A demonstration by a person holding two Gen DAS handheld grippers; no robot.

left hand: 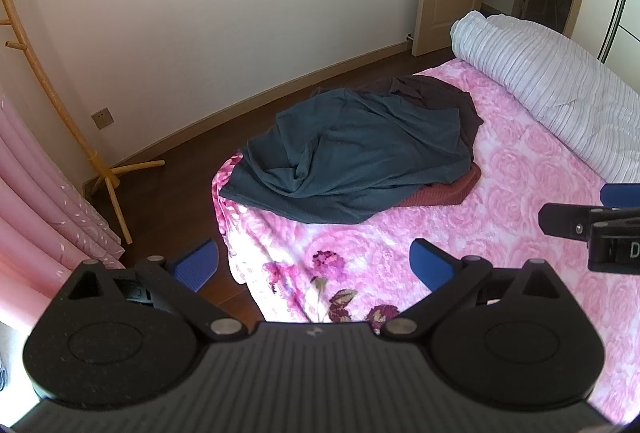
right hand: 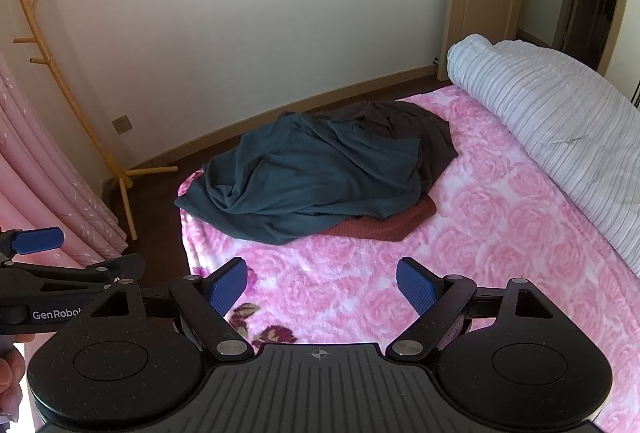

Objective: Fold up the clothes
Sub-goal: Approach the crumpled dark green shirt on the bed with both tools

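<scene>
A crumpled dark teal garment (left hand: 352,157) (right hand: 312,177) lies on top of a heap at the far left corner of the bed. Under it a dark brown garment (left hand: 436,93) (right hand: 416,129) shows at the back and a rust-red knit (left hand: 444,193) (right hand: 384,225) at the front. My left gripper (left hand: 316,265) hangs open over the bed's near corner, nothing between its blue pads. My right gripper (right hand: 322,287) is open too, above the pink bedspread (right hand: 480,253), well short of the heap. Each gripper shows at the edge of the other's view.
A rolled striped white quilt (left hand: 560,93) (right hand: 560,129) lies along the right side of the bed. A wooden coat stand (left hand: 52,85) (right hand: 80,113) stands by the wall on the left, pink curtains (left hand: 48,225) beside it. Dark floor runs between bed and wall. A hand shows at lower left (right hand: 8,373).
</scene>
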